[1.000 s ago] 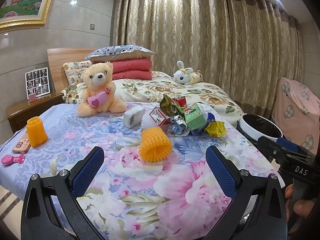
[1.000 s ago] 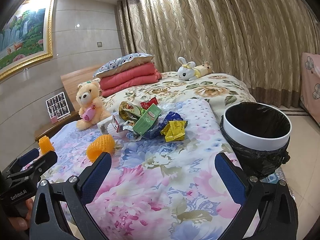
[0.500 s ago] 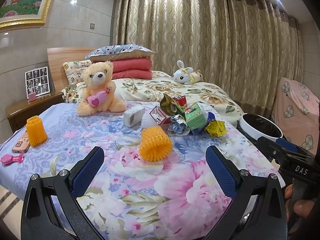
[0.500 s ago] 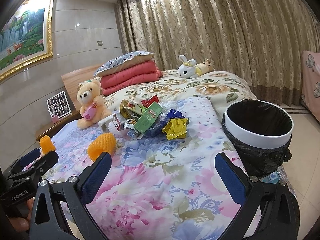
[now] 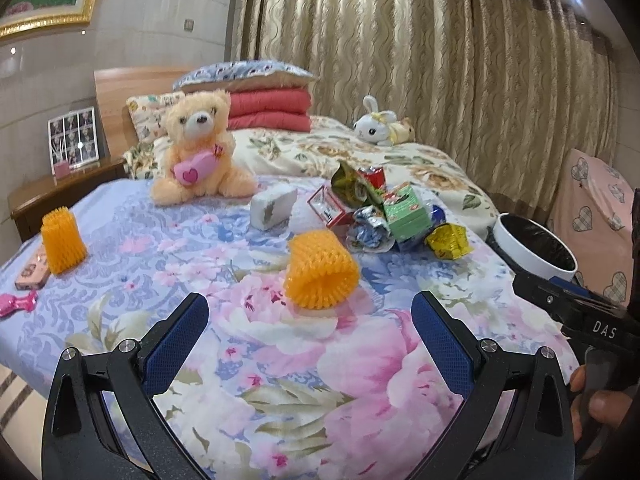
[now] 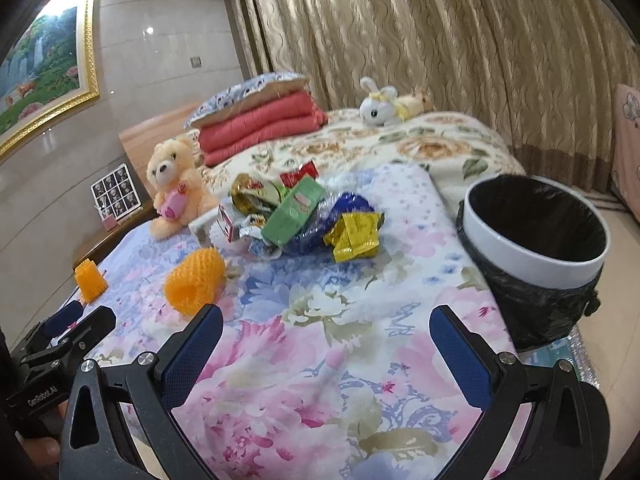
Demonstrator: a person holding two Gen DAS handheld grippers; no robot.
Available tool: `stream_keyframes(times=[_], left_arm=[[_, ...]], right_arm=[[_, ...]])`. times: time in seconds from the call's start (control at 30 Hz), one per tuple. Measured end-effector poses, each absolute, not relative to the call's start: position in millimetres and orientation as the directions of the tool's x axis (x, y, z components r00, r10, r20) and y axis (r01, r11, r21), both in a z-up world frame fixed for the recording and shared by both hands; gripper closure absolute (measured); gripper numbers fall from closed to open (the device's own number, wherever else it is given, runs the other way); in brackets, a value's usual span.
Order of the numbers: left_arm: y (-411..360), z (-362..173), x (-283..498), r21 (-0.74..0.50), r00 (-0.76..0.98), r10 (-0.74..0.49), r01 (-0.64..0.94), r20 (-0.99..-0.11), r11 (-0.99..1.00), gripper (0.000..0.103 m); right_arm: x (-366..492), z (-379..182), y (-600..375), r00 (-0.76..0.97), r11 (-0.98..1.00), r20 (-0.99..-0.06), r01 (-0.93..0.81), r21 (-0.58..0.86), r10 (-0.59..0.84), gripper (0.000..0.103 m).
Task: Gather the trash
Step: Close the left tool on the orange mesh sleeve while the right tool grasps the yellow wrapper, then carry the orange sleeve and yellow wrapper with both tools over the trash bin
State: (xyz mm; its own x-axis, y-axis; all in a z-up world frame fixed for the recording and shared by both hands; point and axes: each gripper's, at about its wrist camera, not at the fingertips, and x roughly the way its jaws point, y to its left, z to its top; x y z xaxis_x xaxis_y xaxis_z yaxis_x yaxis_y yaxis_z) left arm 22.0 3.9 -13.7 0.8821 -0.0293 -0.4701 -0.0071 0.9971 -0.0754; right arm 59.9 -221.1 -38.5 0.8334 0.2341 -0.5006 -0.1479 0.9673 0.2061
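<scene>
A heap of trash lies mid-bed on the floral cover: a green carton (image 5: 404,210) (image 6: 294,210), a yellow wrapper (image 5: 448,240) (image 6: 354,232), a blue bag (image 6: 344,208), a red and white box (image 5: 328,210) and foil packets. A white bin with a black liner (image 6: 536,236) (image 5: 536,250) stands off the bed's right edge. My left gripper (image 5: 310,330) hovers open, empty, just short of an orange foam net (image 5: 320,268). My right gripper (image 6: 326,346) is open and empty, well short of the heap, with the bin ahead to its right.
A teddy bear (image 5: 198,148), a white tissue pack (image 5: 274,208), a second orange net (image 5: 62,240), a phone (image 5: 34,270) and a pink toy (image 5: 16,304) lie on the bed. Folded red quilts (image 5: 270,112), a plush rabbit (image 5: 378,126) and curtains are behind.
The right wrist view has tilted and shifted toward the trash heap and bin, which now look nearer. The left gripper has barely moved. Both stay open.
</scene>
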Motion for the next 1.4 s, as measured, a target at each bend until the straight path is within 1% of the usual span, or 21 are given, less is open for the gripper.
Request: stream_keyframes(times=[0.03, 0.1, 0.63, 0.7, 0.73, 0.8, 0.87, 0.9, 0.93, 0.97, 1.0, 1.07, 1.1, 1.17, 1.2, 1.23, 1.27, 1.33, 1.4], left_arm=[[5, -15, 27, -0.077, 0.876, -0.028, -0.011, -0.481, 0.997, 0.0], [6, -18, 36, -0.084, 0.866, -0.029, -0.015, -0.498, 0.996, 0.0], [0, -42, 110, -0.079, 0.787, -0.019, -0.038, -0.617, 0.996, 0.0], [-1, -45, 117, -0.083, 0.775, -0.021, -0.041, -0.632, 0.996, 0.0], [-1, -47, 120, -0.084, 0.771, -0.021, -0.042, -0.637, 0.996, 0.001], [-2, -49, 125, -0.09, 0.76, -0.031, -0.037, -0.65, 0.995, 0.007], [-3, -50, 129, -0.088, 0.75, -0.036, -0.03, -0.661, 0.996, 0.016], [-3, -51, 130, -0.087, 0.745, -0.038, -0.026, -0.666, 0.996, 0.019], [-4, -52, 132, -0.093, 0.74, -0.049, -0.018, -0.67, 0.995, 0.027], [-4, -53, 133, -0.099, 0.734, -0.059, -0.011, -0.677, 0.995, 0.037], [-4, -55, 135, -0.103, 0.725, -0.067, -0.006, -0.686, 0.995, 0.039], [-5, -55, 134, -0.109, 0.726, -0.079, 0.006, -0.683, 0.994, 0.051], [-6, -54, 133, -0.102, 0.732, -0.079, 0.013, -0.677, 0.995, 0.053], [-10, -52, 130, -0.085, 0.74, -0.078, 0.028, -0.669, 0.996, 0.065], [-12, -51, 129, -0.084, 0.742, -0.081, 0.033, -0.665, 0.996, 0.068], [-12, -49, 127, -0.088, 0.746, -0.088, 0.039, -0.66, 0.995, 0.074], [-13, -46, 125, -0.098, 0.748, -0.101, 0.048, -0.656, 0.994, 0.079], [-15, -43, 122, -0.118, 0.749, -0.129, 0.068, -0.65, 0.991, 0.085], [-20, -39, 118, -0.122, 0.754, -0.145, 0.087, -0.64, 0.989, 0.086]], right_arm=[[68, -43, -221, 0.817, 0.967, -0.526, -0.144, 0.208, 0.235, 0.0], [76, -46, -223, 0.803, 0.965, -0.544, -0.142, 0.219, 0.242, 0.0], [164, -63, -246, 0.716, 0.965, -0.661, -0.067, 0.252, 0.223, 0.001], [175, -66, -247, 0.694, 0.963, -0.681, -0.067, 0.262, 0.233, 0.003], [180, -68, -247, 0.685, 0.961, -0.688, -0.067, 0.267, 0.239, 0.006], [187, -70, -246, 0.67, 0.958, -0.698, -0.071, 0.278, 0.252, 0.013], [193, -72, -245, 0.662, 0.957, -0.705, -0.068, 0.281, 0.254, 0.025], [194, -73, -244, 0.659, 0.957, -0.708, -0.068, 0.283, 0.256, 0.027], [196, -73, -244, 0.655, 0.955, -0.709, -0.07, 0.288, 0.262, 0.033], [199, -73, -242, 0.654, 0.956, -0.711, -0.071, 0.284, 0.26, 0.044], [199, -73, -242, 0.654, 0.956, -0.711, -0.071, 0.284, 0.26, 0.051], [198, -73, -241, 0.65, 0.955, -0.712, -0.078, 0.285, 0.265, 0.083], [198, -73, -241, 0.648, 0.954, -0.712, -0.081, 0.289, 0.271, 0.089], [194, -72, -242, 0.651, 0.949, -0.704, -0.089, 0.303, 0.285, 0.094], [191, -71, -243, 0.655, 0.948, -0.698, -0.094, 0.305, 0.29, 0.097], [189, -70, -243, 0.657, 0.947, -0.694, -0.099, 0.306, 0.293, 0.099], [185, -69, -243, 0.66, 0.945, -0.69, -0.105, 0.309, 0.299, 0.099], [178, -66, -244, 0.665, 0.942, -0.68, -0.117, 0.315, 0.31, 0.1], [170, -64, -246, 0.67, 0.944, -0.676, -0.125, 0.304, 0.306, 0.101]])
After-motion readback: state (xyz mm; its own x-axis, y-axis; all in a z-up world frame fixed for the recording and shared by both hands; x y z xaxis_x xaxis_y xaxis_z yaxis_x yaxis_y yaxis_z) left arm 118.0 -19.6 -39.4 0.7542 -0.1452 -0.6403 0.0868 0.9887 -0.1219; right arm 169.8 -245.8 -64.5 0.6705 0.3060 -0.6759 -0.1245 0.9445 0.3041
